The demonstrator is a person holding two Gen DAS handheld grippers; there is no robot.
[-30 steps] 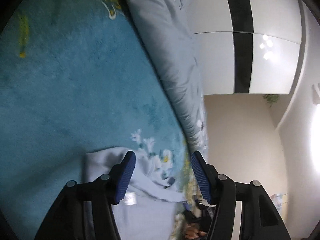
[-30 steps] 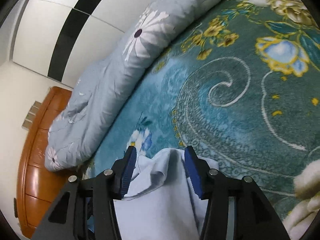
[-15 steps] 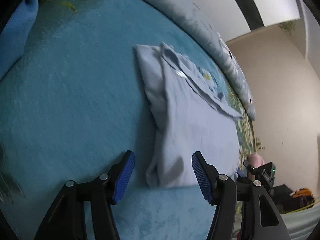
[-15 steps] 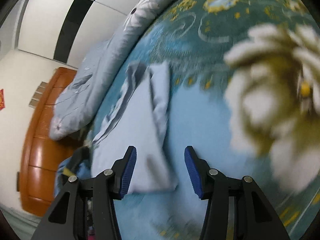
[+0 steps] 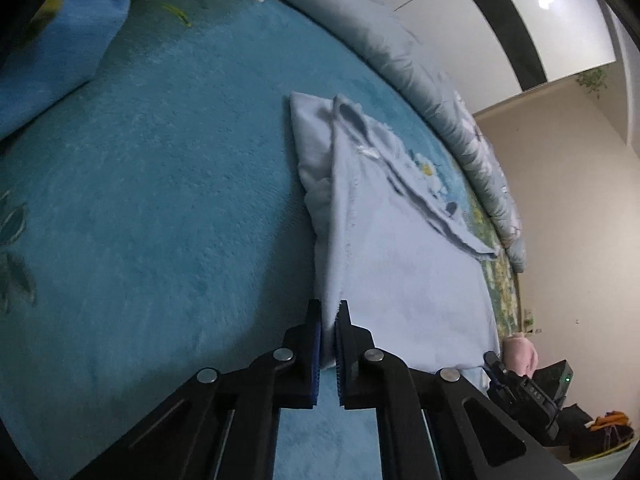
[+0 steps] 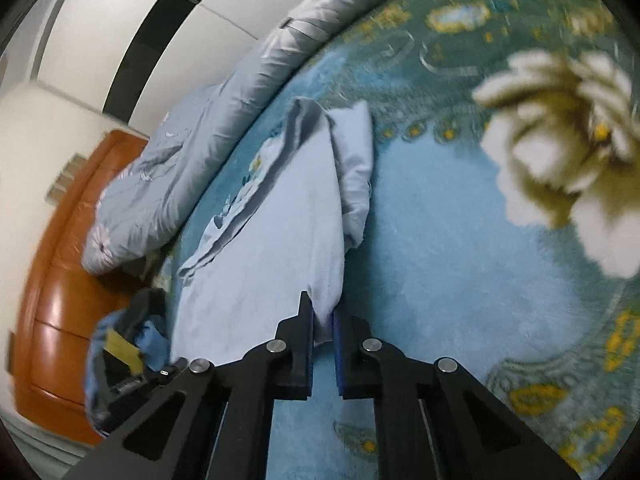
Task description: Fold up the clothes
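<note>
Garment: pale blue, partly folded, flat on teal floral blanket covering bed. Collar end far from cameras, hem end nearest. One side folded in lengthwise, forming thick doubled strip along L edge in L wrist view, R edge in R wrist view.

L tongs: jaws nearly together, clamped on near hem corner of garment at folded edge. Fabric visible pinched betw. blue pads. Tongs low over blanket; contact w/ blanket not determinable.

R tongs: jaws nearly together, clamped on a near hem corner at the folded strip. Cloth bunched slightly where entering jaws. Blue pads visible either side of fabric.

Far end: collar opening w/ white label visible in L wrist view; loose flap along far-side edge, lying flat.

Surroundings: grey-blue quilt w/ white flower print rolled along far edge of bed, beside garment, apart from it. White wardrobe doors w/ black stripe behind quilt. Blue cloth item at upper L of L wrist view, well apart from garment. Orange-brown wooden headboard at L of R wrist view. Large white flower motif on blanket at R of R wrist view, blurred.
</note>
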